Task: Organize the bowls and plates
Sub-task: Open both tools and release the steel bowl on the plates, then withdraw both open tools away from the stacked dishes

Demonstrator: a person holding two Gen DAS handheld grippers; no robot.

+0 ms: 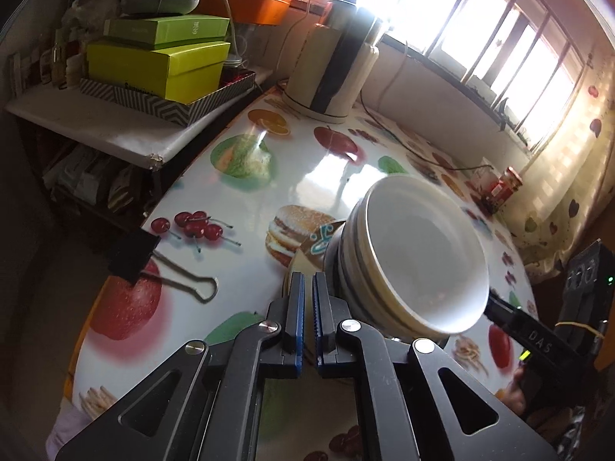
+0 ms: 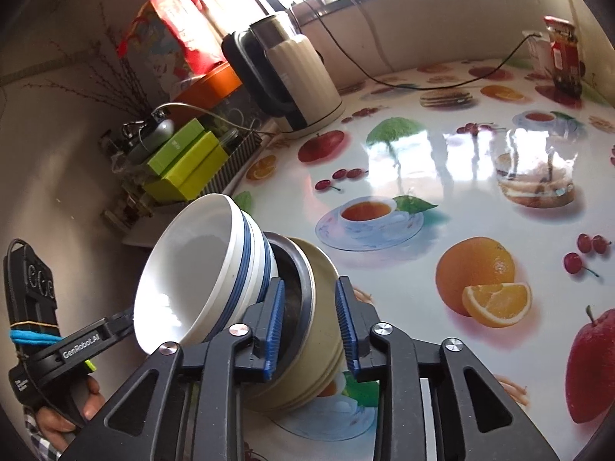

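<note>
Right gripper (image 2: 309, 322) clamps the beige bowl's (image 2: 323, 330) rim; left gripper (image 1: 309, 319), nearly closed, holds nothing. Keep the tilted white bowls (image 2: 200, 276) level.

left wrist: close, faces window | right wrist: close, faces kettle (image 2: 284, 73) | shared: bowl stack (image 1: 419, 257)

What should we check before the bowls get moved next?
1. Right gripper clamps the beige bowl: ok, a pad on each side.
2. Stack sits level: not ok, the white bowls tip sideways.
3. Left gripper holds something: cannot tell, pads nearly together.
4. Kettle apart from the stack: ok.
5. Binder clip apart from the bowls: ok.
</note>
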